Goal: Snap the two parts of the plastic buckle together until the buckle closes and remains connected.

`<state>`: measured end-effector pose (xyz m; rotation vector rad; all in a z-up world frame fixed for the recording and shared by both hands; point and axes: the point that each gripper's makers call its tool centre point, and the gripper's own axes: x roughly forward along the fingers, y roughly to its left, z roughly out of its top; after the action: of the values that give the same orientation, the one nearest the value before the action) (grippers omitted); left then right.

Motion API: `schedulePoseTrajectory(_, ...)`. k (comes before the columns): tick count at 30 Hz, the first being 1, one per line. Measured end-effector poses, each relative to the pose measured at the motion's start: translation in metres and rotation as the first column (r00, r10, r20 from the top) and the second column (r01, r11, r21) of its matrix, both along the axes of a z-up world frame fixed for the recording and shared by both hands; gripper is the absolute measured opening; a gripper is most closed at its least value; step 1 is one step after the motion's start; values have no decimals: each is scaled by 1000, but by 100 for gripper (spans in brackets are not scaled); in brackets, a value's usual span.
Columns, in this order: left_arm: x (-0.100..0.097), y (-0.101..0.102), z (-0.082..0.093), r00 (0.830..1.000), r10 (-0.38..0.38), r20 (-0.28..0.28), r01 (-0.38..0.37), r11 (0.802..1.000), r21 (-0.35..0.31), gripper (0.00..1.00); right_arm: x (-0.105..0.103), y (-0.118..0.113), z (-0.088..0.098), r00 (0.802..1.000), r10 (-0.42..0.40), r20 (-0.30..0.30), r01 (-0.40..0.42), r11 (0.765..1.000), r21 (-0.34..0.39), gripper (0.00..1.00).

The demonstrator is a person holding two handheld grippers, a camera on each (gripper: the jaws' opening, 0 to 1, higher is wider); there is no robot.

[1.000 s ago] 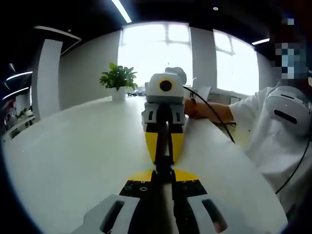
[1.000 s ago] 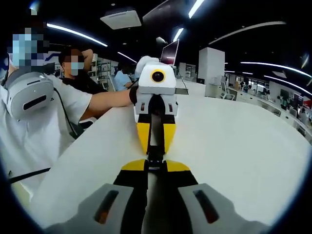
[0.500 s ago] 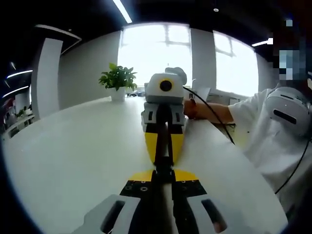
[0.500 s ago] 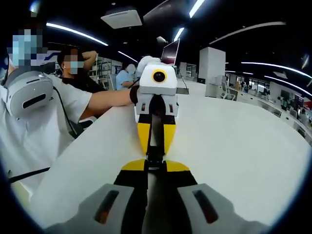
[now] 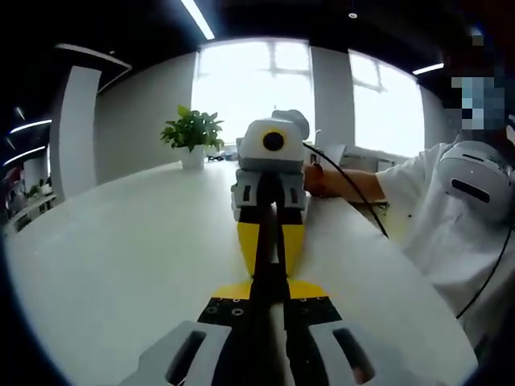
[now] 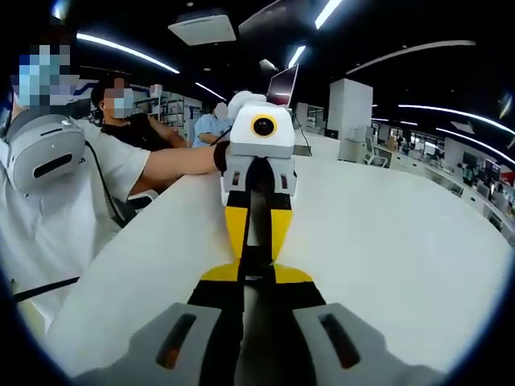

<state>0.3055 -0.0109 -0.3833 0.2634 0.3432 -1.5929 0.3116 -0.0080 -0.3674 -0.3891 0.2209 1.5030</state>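
The black plastic buckle (image 5: 269, 277) is seen edge-on as a thin dark strip between two grippers that face each other tip to tip above the white table (image 5: 121, 265). My left gripper (image 5: 269, 289) rises from the bottom of the left gripper view, shut on one buckle part. Opposite it, my right gripper (image 5: 270, 259) points back with its yellow jaws closed on the other part. In the right gripper view the right gripper (image 6: 256, 279) is at the bottom, the left gripper (image 6: 257, 253) faces it, and the buckle (image 6: 256, 265) lies between them. The joint itself is hidden by the jaws.
A person in a white shirt (image 5: 451, 217) holds the grippers at the table's edge. A potted plant (image 5: 193, 133) stands at the far side. A laptop (image 6: 282, 84) sits behind the left gripper, and seated people (image 6: 121, 112) are beyond the table.
The two grippers have moved toward each other. The stretch of black buckle showing between the yellow jaw tips has shrunk to almost nothing.
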Motion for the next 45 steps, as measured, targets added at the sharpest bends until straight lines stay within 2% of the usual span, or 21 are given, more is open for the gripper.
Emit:
schedulePoseTrajectory(5,-3,-2,0,1000,3,-3,-3,1000,-4,10,-4,2,-3,1000,-5,7,5,1000,8,10)
schedulePoseTrajectory(6,-3,-3,0,1000,5,-4,-5,1000,-3,11,-6,2,-3,1000,-5,-9,5,1000,14,10)
schedulePoseTrajectory(11,-6,-4,1,1000,14,-7,-14,1000,-11,11,-5,2,-3,1000,-5,-13,5,1000,19,10)
schedulePoseTrajectory(26,-9,-4,3,999,16,33,-15,999,-32,14,-3,2,-2,1000,0,-6,0,1000,23,10)
schedulePoseTrajectory(29,-9,-4,4,999,23,24,-22,999,-32,24,-2,2,-2,1000,0,-6,0,1000,25,10)
schedulePoseTrajectory(33,-15,-5,4,1000,-4,28,5,1000,-28,43,-3,3,-2,1000,-1,2,1,1000,27,10)
schedulePoseTrajectory(35,-16,-5,4,999,-12,36,13,1000,-28,60,-3,3,-2,1000,-1,2,1,1000,27,10)
schedulePoseTrajectory(36,-15,-5,5,999,-6,36,8,1000,-30,74,-4,3,-2,1000,-1,2,1,1000,27,10)
schedulePoseTrajectory(38,-7,-7,14,998,49,27,-47,996,-77,96,-4,3,-2,1000,-1,2,1,1000,27,10)
schedulePoseTrajectory(39,-2,-8,22,997,80,16,-77,990,-118,99,-3,3,-2,1000,-1,2,1,1000,27,10)
schedulePoseTrajectory(42,7,-2,44,994,109,-1,-107,970,-220,100,-2,2,-2,1000,-1,2,1,1000,28,10)
schedulePoseTrajectory(45,14,3,41,989,141,35,-132,974,-184,100,0,2,-2,1000,-1,2,1,1000,27,10)
